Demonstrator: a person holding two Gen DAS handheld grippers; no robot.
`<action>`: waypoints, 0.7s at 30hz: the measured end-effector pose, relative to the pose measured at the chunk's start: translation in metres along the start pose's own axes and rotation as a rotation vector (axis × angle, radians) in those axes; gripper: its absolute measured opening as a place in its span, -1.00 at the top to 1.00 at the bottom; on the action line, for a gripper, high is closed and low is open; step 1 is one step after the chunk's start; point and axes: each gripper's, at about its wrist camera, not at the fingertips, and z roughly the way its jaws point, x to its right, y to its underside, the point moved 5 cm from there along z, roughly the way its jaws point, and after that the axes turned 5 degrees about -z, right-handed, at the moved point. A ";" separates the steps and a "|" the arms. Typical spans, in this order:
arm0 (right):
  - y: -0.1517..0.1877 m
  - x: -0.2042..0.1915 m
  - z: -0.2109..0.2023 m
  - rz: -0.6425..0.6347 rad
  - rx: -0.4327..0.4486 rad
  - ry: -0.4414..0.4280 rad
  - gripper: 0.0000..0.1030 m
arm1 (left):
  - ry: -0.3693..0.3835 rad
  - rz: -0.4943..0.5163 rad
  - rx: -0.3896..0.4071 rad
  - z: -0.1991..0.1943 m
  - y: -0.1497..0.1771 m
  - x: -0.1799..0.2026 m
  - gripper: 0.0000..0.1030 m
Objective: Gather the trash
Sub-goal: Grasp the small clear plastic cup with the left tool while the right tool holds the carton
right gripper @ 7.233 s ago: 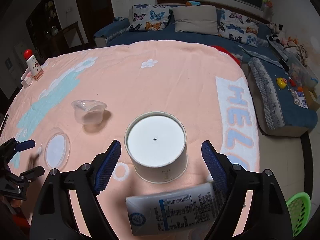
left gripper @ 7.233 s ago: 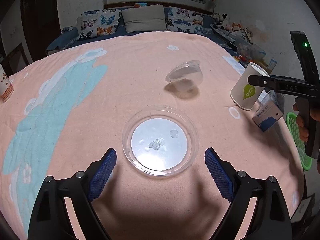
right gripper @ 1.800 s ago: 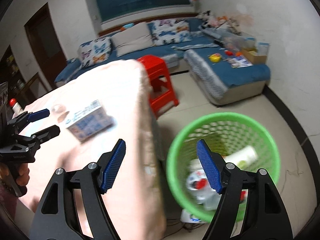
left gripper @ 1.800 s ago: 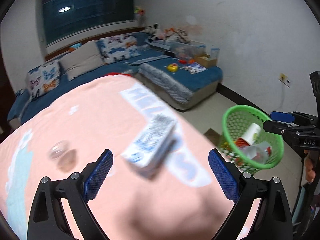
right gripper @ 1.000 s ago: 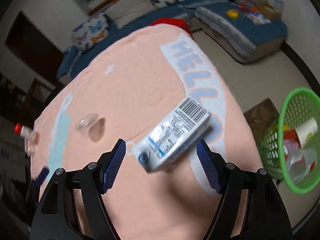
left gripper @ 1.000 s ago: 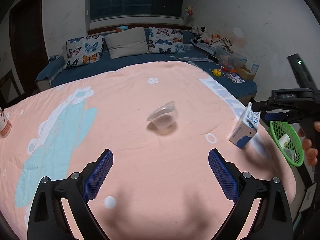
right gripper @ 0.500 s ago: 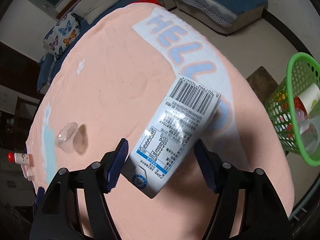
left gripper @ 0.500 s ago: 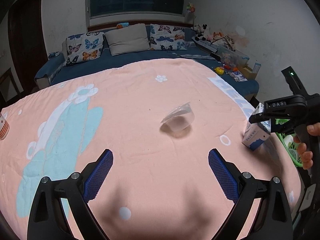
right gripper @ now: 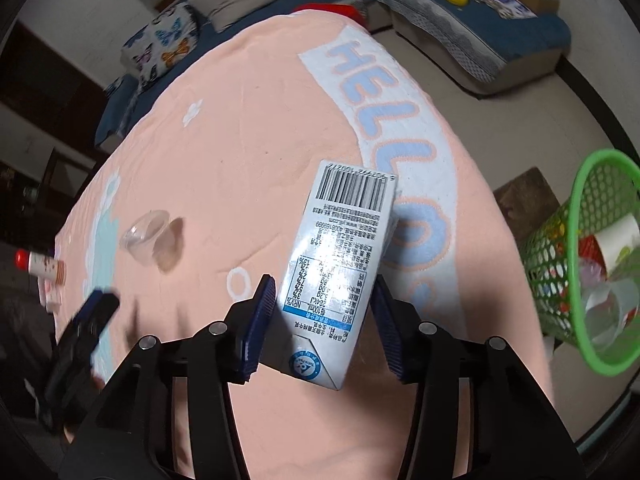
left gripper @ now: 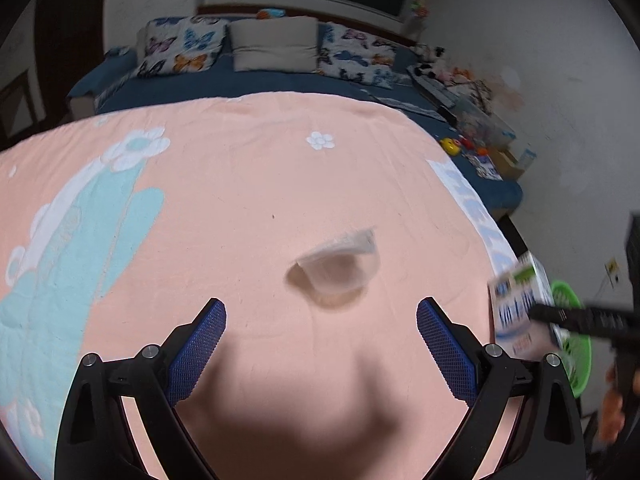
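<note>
A white and blue milk carton lies between the jaws of my right gripper, which is shut on it near the table's right edge. It also shows in the left wrist view. A clear plastic cup lies tipped on the peach tablecloth just ahead of my left gripper, which is open and empty. The cup also shows in the right wrist view. A green mesh trash basket stands on the floor to the right, holding a paper cup and clear plastic pieces.
A small bottle with a red cap lies at the table's far left. A blue sofa with butterfly pillows runs behind the table. A red stool stands beyond the table's far edge.
My right gripper has closed its jaws onto the milk carton. My left gripper has moved closer to the clear cup, which now sits just ahead of its fingers.
</note>
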 end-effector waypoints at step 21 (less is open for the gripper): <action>0.023 -0.009 0.002 -0.312 0.008 0.035 0.07 | -0.051 -0.227 -0.095 0.064 -0.022 -0.003 -0.58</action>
